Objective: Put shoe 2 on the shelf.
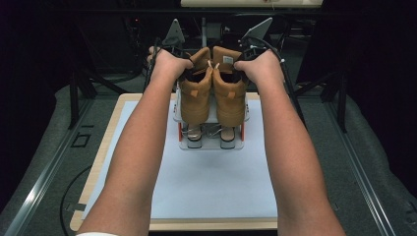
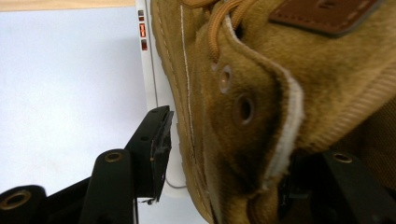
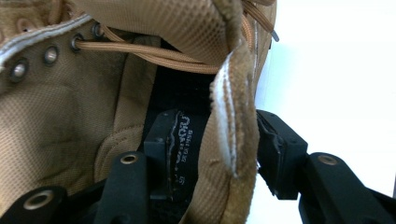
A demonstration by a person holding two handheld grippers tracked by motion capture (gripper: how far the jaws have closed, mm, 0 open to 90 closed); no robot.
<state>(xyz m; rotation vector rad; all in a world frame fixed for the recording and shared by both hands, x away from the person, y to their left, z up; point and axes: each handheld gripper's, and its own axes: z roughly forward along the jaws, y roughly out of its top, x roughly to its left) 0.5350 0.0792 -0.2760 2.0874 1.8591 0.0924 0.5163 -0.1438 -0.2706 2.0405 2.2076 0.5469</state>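
Observation:
Two tan suede high-top boots stand side by side on a white rack [image 1: 211,143] at the far middle of the table: the left boot [image 1: 194,96] and the right boot [image 1: 230,96]. My left gripper [image 2: 224,158] straddles the ankle collar of the left boot [image 2: 261,93]; its outer pad [image 2: 161,135] stands clear of the suede, so it is open. My right gripper [image 3: 222,140] straddles the collar wall of the right boot [image 3: 233,116], one jaw inside the boot and one outside, with small gaps either side. Hands cover both grippers in the high view.
The rack's lower shelf holds another pair of shoes [image 1: 194,132]. A pale sheet [image 1: 211,187] covers a wooden board [image 1: 105,147]. Grey floor and metal rails run along both sides; dark stands rise behind the rack.

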